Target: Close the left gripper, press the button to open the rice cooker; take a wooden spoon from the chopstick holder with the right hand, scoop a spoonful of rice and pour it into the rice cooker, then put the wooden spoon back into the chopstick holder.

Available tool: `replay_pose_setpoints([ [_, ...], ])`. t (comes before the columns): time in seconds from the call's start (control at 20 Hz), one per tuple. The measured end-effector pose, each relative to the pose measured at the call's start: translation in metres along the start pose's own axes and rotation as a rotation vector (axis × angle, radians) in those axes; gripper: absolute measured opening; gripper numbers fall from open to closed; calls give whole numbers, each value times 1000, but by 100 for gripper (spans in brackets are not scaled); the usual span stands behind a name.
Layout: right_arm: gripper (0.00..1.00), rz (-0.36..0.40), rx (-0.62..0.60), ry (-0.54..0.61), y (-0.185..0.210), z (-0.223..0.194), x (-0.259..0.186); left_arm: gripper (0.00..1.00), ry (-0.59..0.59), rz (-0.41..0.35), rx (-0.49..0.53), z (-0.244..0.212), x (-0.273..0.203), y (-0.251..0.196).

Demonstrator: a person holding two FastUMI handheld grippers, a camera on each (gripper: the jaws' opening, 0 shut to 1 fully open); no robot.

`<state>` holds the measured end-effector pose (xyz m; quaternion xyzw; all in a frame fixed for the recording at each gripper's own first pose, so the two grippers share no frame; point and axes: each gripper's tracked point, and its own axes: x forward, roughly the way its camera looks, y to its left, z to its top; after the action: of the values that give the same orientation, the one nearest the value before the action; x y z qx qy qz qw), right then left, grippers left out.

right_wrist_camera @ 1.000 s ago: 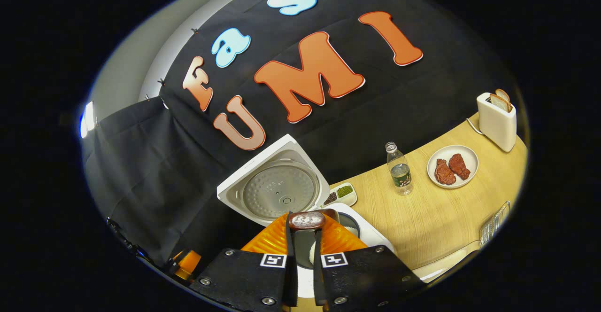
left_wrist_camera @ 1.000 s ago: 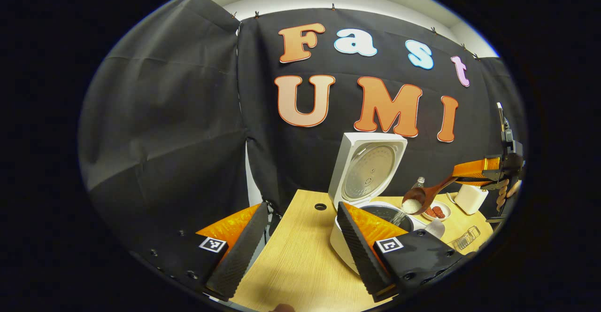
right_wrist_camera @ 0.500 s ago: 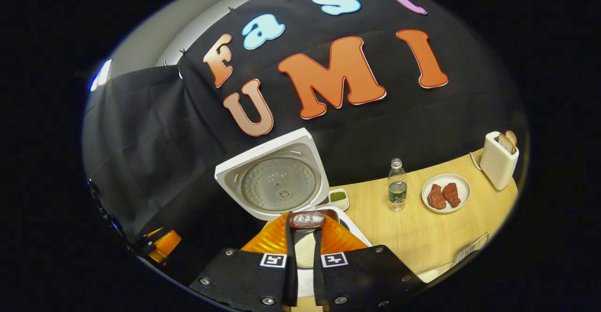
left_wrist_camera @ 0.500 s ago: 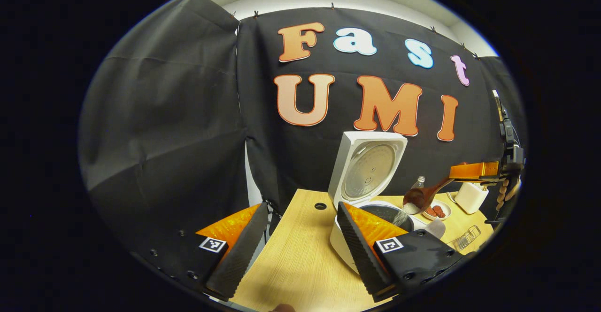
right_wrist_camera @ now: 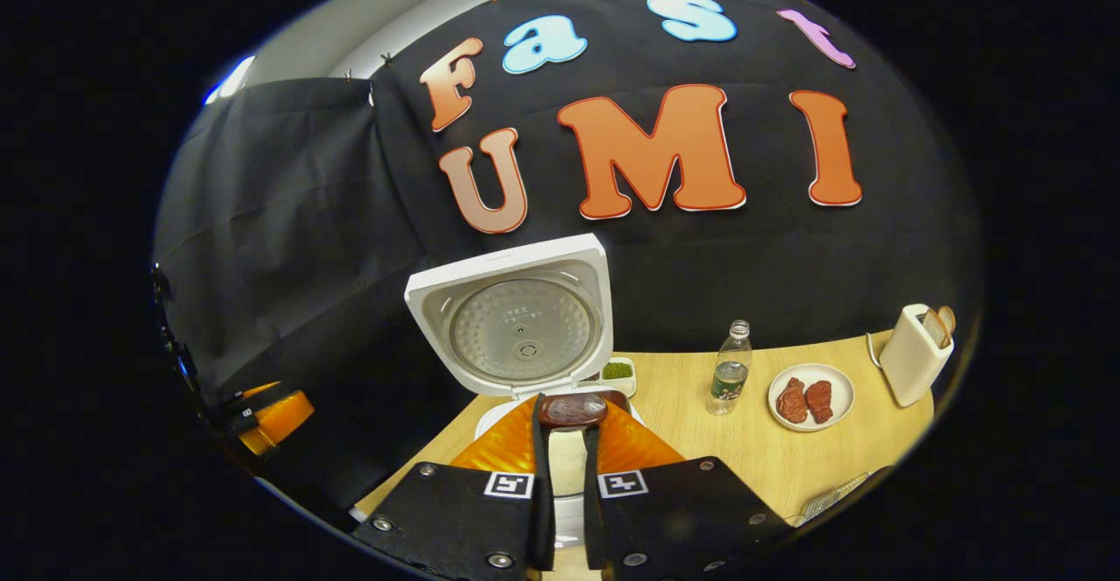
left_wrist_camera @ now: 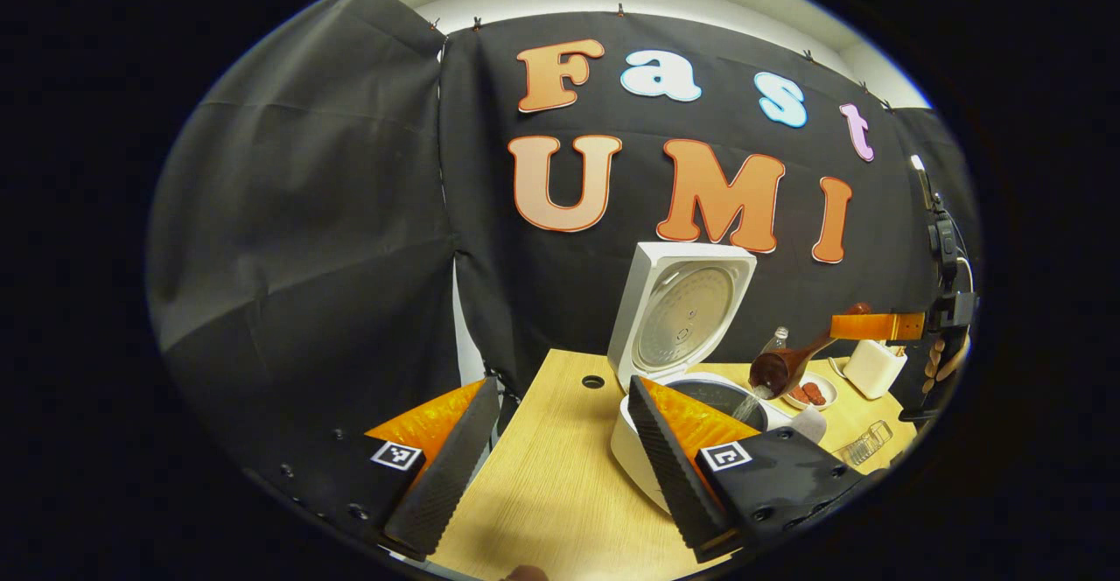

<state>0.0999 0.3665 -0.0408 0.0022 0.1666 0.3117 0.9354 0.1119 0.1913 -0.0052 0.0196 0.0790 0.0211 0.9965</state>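
Two tongs work here — the right tongs (right_wrist_camera: pixel 565 441) pinch the wooden spoon (left_wrist_camera: pixel 787 364) by its handle, its bowl tipped over the open rice cooker (left_wrist_camera: pixel 691 388), rice (left_wrist_camera: pixel 746 406) spilling into the pot. The left tongs (left_wrist_camera: pixel 560 458) hang spread wide above the worktop (left_wrist_camera: pixel 542 485), holding nothing, just beside the cooker.

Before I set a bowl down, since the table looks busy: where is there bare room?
The bare wood left of the rice cooker, toward the table front edge, is free, as is the stretch in front of the bottle and plate. It is crowded around the cooker, where the right gripper tips the wooden spoon.
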Motion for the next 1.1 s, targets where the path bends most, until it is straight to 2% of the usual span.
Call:
replay_pose_setpoints([
  [0.55,12,19,-193,14,13,-7,-1,100,-4,17,23,-1,-3,0],
  [0.65,13,27,-178,18,13,-8,-3,99,-5,18,11,-1,-6,0],
  [0.8,12,44,-90,8,8,-3,-6,100,-6,23,3,0,-10,-2],
  [1.1,13,25,-7,-20,-29,9,-32,99,-18,29,10,7,-16,-17],
])
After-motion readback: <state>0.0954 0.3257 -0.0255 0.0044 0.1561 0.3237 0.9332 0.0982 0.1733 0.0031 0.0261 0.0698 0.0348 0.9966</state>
